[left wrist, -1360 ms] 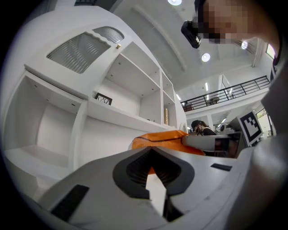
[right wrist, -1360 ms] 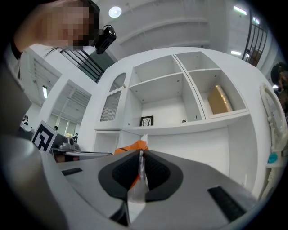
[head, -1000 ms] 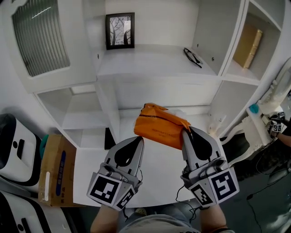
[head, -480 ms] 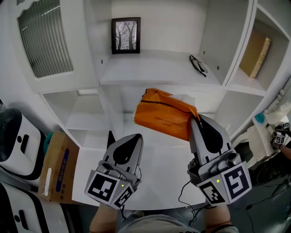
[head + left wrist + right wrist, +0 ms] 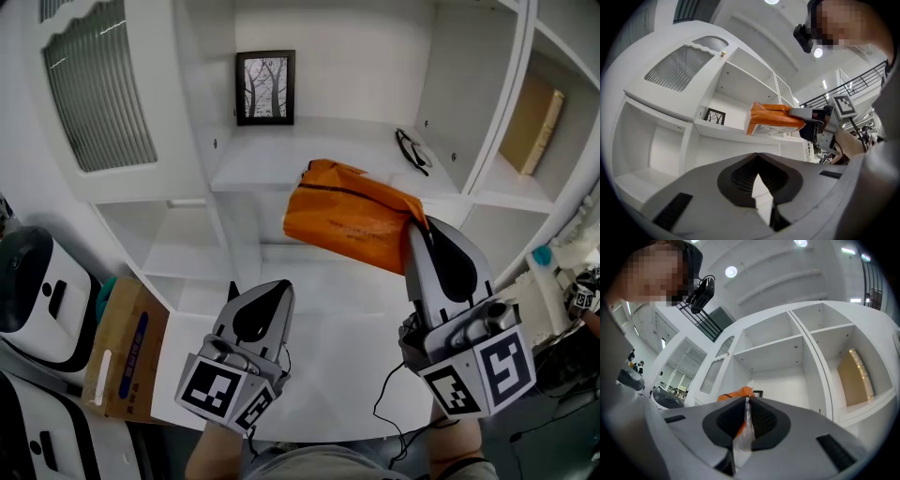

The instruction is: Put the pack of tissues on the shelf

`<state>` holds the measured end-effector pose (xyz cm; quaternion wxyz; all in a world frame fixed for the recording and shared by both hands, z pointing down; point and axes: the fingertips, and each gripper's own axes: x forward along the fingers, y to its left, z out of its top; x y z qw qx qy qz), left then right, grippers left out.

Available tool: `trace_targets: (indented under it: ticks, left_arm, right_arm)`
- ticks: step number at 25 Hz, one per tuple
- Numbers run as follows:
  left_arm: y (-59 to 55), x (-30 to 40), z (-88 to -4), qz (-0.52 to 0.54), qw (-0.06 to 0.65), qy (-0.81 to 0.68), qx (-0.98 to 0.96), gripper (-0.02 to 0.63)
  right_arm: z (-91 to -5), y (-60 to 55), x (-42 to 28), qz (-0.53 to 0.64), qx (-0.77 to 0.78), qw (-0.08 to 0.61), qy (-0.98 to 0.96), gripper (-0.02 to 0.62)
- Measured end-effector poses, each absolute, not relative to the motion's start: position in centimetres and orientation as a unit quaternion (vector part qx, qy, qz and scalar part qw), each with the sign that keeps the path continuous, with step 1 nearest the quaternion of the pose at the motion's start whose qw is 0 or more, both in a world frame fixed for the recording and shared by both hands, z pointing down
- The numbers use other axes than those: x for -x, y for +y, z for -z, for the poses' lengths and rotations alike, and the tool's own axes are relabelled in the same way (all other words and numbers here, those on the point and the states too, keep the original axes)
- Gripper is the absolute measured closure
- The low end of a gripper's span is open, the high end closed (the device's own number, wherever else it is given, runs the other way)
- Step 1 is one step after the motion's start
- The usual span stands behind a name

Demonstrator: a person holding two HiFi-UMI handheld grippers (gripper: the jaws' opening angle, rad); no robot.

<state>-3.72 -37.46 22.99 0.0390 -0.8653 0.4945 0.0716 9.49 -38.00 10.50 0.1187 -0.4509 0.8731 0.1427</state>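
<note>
Head view: the right claw [image 5: 419, 228] grips the orange pack of tissues [image 5: 347, 220] by one end, up in front of the shelf [image 5: 281, 159]; the left claw [image 5: 284, 286] sits low over the desk [image 5: 328, 356]. Left gripper view: jaws pinched together, nothing between. Right gripper view: jaws clamped on the pack's wrapper edge.

Orange tissue pack [image 5: 352, 220] tilted, aloft before white shelf [image 5: 314, 148].
</note>
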Motion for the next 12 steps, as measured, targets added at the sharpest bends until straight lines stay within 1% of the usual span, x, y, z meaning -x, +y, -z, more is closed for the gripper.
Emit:
trace_targets:
  ticks: [12]
  left_arm:
    - [-38.9,5.0,-22.6,-0.069,0.041,0.51,0.857,0.566]
  right_arm:
    - [-7.8,-40.8,-9.7,-0.158,0.456,0.138,0.865,0.566]
